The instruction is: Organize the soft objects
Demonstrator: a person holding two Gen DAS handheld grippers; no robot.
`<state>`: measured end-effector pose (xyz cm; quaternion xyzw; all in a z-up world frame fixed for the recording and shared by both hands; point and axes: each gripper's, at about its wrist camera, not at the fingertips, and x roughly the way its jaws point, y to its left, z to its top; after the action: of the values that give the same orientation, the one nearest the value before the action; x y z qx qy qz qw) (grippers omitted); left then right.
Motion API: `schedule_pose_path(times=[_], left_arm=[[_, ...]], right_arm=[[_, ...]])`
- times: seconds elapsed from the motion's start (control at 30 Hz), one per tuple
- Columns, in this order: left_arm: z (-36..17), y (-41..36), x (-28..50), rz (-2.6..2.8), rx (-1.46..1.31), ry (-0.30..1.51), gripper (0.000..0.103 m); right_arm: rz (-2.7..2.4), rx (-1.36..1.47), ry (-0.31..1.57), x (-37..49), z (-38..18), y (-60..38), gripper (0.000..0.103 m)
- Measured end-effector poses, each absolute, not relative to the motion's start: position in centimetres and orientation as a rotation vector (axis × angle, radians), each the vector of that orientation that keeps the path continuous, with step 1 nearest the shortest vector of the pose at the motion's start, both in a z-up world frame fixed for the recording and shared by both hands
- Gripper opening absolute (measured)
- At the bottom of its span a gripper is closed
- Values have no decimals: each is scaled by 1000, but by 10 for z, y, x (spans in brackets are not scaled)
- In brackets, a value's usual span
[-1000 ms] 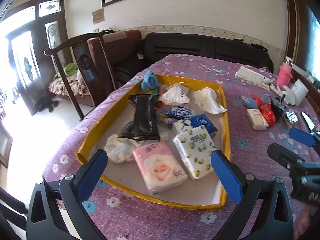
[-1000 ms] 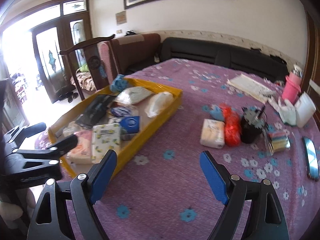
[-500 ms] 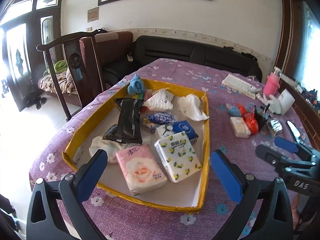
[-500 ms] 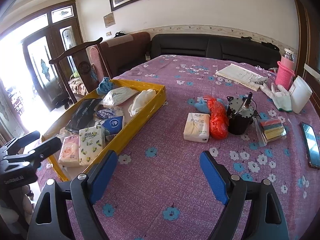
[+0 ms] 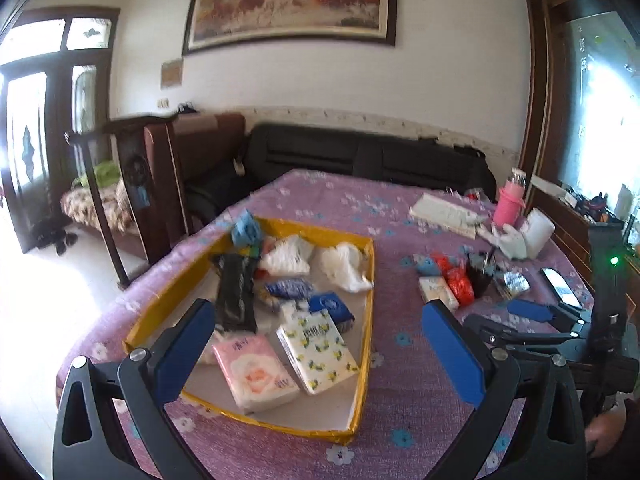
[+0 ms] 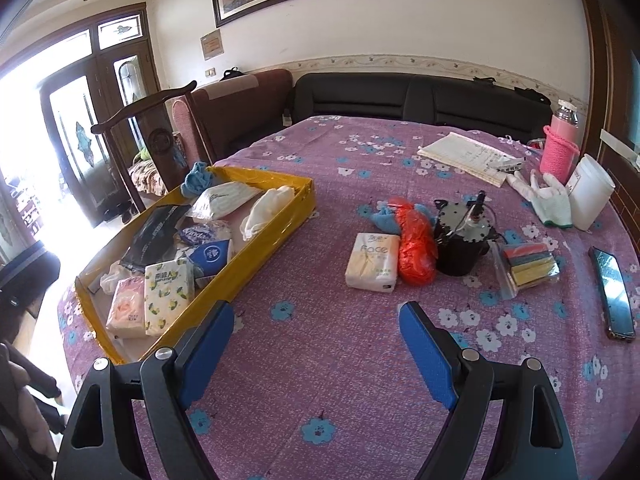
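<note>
Your left gripper (image 5: pixel 320 350) hung above the near end of the yellow tray (image 5: pixel 370 280), its blue fingers (image 5: pixel 182 354) spread wide with nothing between them. Your right gripper (image 6: pixel 316 354) hovered over the bare purple flowered surface (image 6: pixel 320 400) with its fingers (image 6: pixel 426 354) equally far apart and empty; in the left wrist view it showed at the right edge, to the right of the tray.

The tray lay on the left part of the surface and was already well filled. Nearest you lay a pink tissue pack (image 5: pixel 254 370) and a white tissue pack with yellow lemons (image 5: pixel 318 346), side by side and touching. Behind them were a dark blue tissue pack (image 5: pixel 332 308), a black packet (image 5: pixel 236 292), a crumpled white bag (image 5: pixel 344 266), and a blue cloth (image 5: pixel 246 228) draped over the far left corner of the rim.

Outside the tray, well to its right, you had a cream tissue pack (image 6: pixel 372 262) lying flat, touching an orange-red plastic bag (image 6: pixel 414 248), with a blue cloth scrap (image 6: pixel 384 216) just behind them. A black round motor (image 6: pixel 460 240) stood right beside the bag, and a clear bag of coloured sponges (image 6: pixel 526 264) lay near it. A phone (image 6: pixel 612 292) lay by the right edge, and a white glove (image 6: pixel 548 196) lay further back.
</note>
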<state>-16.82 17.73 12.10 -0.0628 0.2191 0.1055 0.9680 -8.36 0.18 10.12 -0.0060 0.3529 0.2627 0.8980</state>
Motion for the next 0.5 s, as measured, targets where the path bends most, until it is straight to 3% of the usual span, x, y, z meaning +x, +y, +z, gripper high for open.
schedule_pose_path(times=[0.1,0.5], left_arm=[[132,178,-180,202,-129,377,103],[123,167,-170,121,-139,466,103]], right_arm=[[536,-3,726,-81,103,-3,88],[513,7,715,-79,105,-12,88]])
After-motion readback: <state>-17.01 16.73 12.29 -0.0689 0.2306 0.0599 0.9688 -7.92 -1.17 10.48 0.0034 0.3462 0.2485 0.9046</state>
